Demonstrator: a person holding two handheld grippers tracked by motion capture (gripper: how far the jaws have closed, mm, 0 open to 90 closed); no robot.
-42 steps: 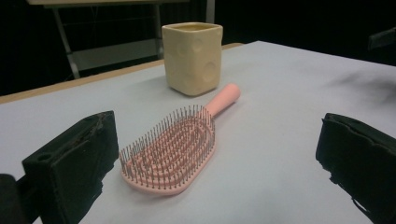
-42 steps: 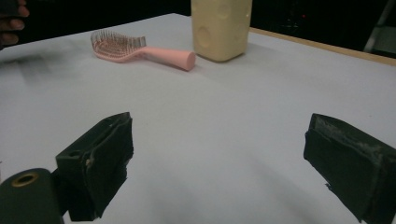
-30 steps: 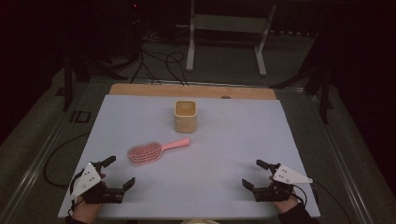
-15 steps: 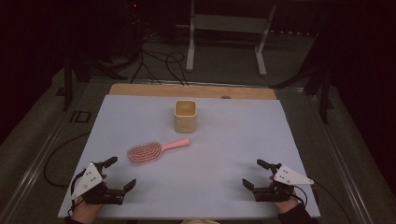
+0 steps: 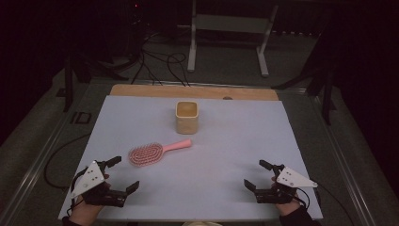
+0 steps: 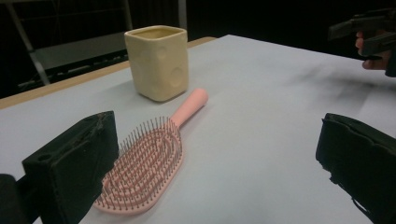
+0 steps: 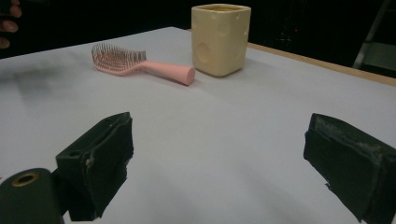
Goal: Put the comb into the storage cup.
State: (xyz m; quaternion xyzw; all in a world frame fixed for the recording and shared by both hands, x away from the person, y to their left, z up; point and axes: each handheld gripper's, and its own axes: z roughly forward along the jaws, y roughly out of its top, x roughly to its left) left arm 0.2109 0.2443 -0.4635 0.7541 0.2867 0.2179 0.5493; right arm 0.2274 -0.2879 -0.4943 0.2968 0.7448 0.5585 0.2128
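Observation:
A pink hairbrush (image 5: 155,152) (image 6: 152,157) (image 7: 135,64) lies bristles-up on the pale table (image 5: 221,150), left of centre, its handle pointing right and away. Behind it stands a square cream cup (image 5: 187,117) (image 6: 159,62) (image 7: 220,38), upright with nothing visible inside. My left gripper (image 5: 123,174) (image 6: 215,163) rests near the front left corner, open, just short of the brush head. My right gripper (image 5: 258,173) (image 7: 219,163) sits near the front right corner, open, holding nothing, well away from both objects.
A wooden strip (image 5: 193,92) runs along the table's far edge. Beyond it are cables (image 5: 160,61) on the floor and a white metal stand (image 5: 226,37). The other hand with its gripper (image 6: 371,37) appears at the far right of the left gripper view.
Both grippers have shifted only slightly near the front edge. The brush and cup have not moved.

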